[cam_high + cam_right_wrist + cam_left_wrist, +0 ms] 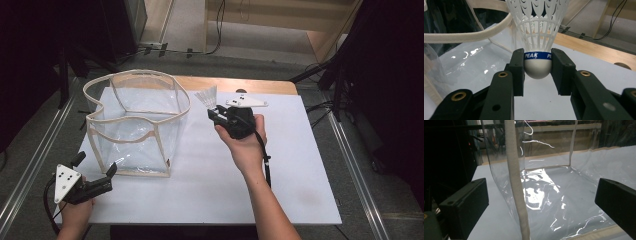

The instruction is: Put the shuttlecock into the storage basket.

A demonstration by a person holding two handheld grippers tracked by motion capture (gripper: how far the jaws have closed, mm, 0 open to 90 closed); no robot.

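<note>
- Right hand-held gripper (214,114) clamps a white shuttlecock (207,97) by its rounded cork base, one black jaw pressed against each side of the base.
- In the right gripper view, the shuttlecock (537,37) stands upright between the jaws, its blue band level with the jaw tips and its white plastic skirt fanning out above them.
- Seen from the high view, the shuttlecock is held just beside the right rim of the clear bag (135,122), outside it and above the table (290,165).
- The clear bag, a see-through box with beige fabric edging, stands open-topped on the white sheet that covers the table.
- Left hand-held gripper (95,167) is near the front left corner of the clear bag, its jaws spread wide with nothing clamped.
- In the left gripper view, a beige edge strip (516,182) of the clear bag rises between the two spread jaws, apart from both.
</note>
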